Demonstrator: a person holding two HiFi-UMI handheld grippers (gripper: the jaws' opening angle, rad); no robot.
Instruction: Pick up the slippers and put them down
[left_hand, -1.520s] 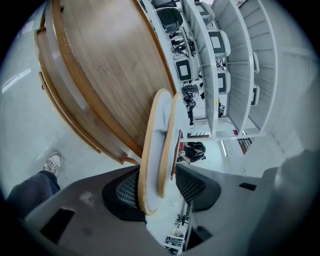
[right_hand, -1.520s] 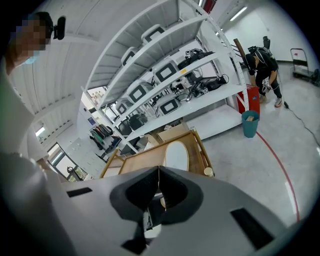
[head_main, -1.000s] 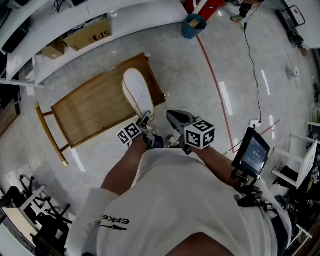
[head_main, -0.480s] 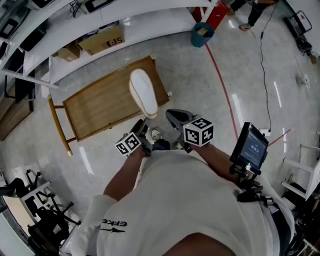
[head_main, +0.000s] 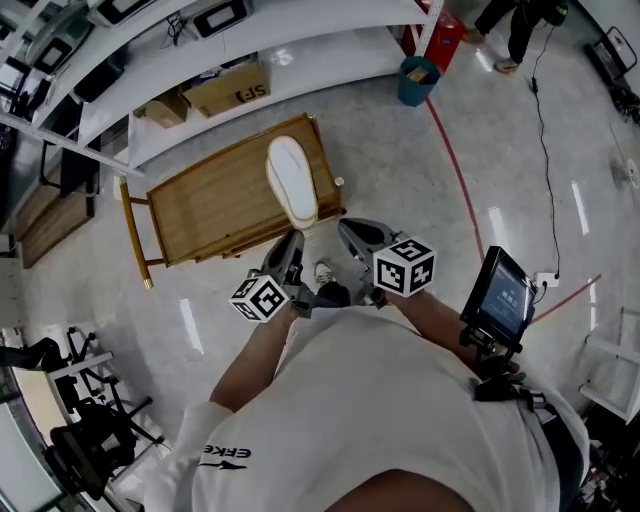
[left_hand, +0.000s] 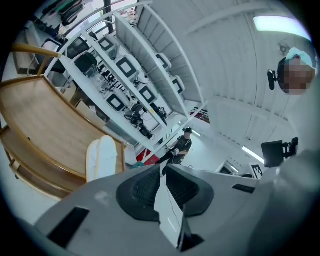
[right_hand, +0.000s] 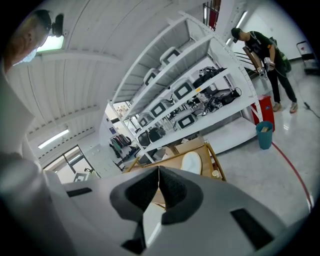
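Observation:
A single white slipper lies sole-up on the right end of a low wooden slatted table. It also shows in the left gripper view and the right gripper view. My left gripper hangs just short of the table's near edge, clear of the slipper. Its jaws have just been closing and now meet, with nothing between them. My right gripper is held beside it over the floor, shut and empty.
White shelving with monitors and cardboard boxes runs behind the table. A teal bin and a red floor line lie to the right. A person stands at the far right. A small screen sits by my right side.
The left gripper has come away from the slipper's heel, risen and shut its jaws. The right gripper has lifted a little. The slipper stays on the table.

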